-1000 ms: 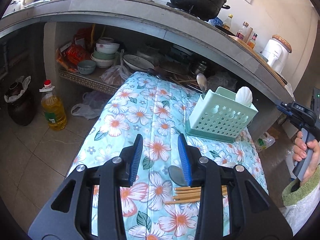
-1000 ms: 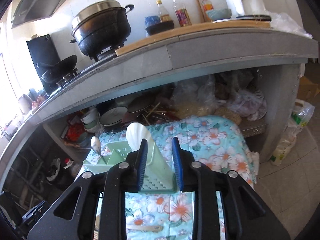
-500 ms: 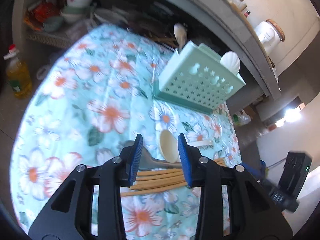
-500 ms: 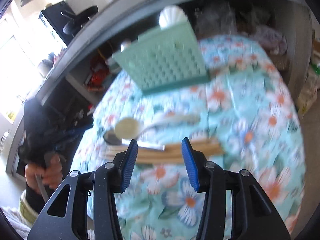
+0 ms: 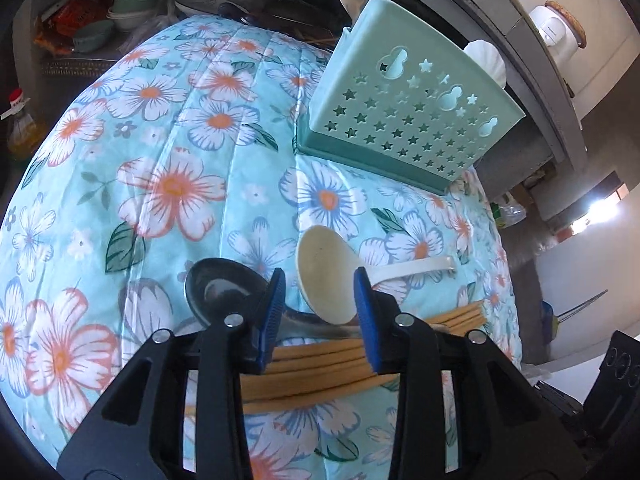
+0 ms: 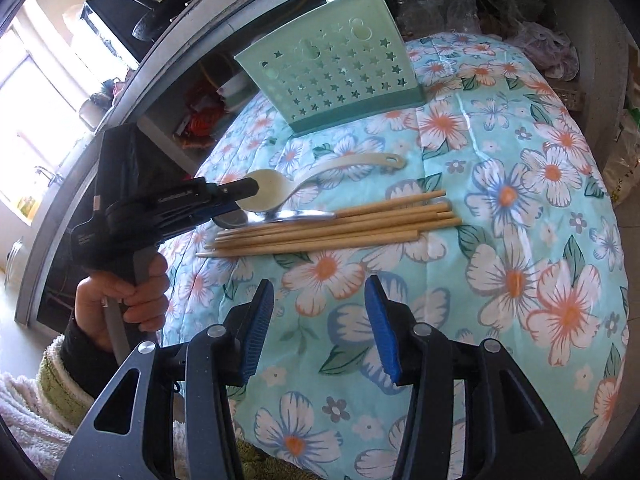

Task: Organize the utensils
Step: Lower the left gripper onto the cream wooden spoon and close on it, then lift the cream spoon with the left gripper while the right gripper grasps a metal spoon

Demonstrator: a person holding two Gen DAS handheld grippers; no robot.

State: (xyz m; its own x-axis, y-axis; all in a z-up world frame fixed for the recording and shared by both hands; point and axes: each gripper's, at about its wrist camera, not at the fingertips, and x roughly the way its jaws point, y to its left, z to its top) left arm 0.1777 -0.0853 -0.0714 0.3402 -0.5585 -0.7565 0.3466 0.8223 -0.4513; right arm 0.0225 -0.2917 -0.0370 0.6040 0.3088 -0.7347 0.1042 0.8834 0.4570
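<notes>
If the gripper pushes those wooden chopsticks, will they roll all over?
Probably a little. The chopsticks look round and thin, so a nudge could roll or scatter them, though the soft flowered cloth may slow them. They lie loose side by side, so they likely won't move as one bundle. They look stiff and light.

Stacked bowls (image 5: 132, 8) on the shelf; oil bottle (image 5: 20, 128) beside floral tablecloth (image 5: 160, 140).

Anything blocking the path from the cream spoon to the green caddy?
Nothing visible. Only bare floral cloth lies between the cream spoon and the green caddy. The left gripper, closing, is already at the spoon's bowl.
</notes>
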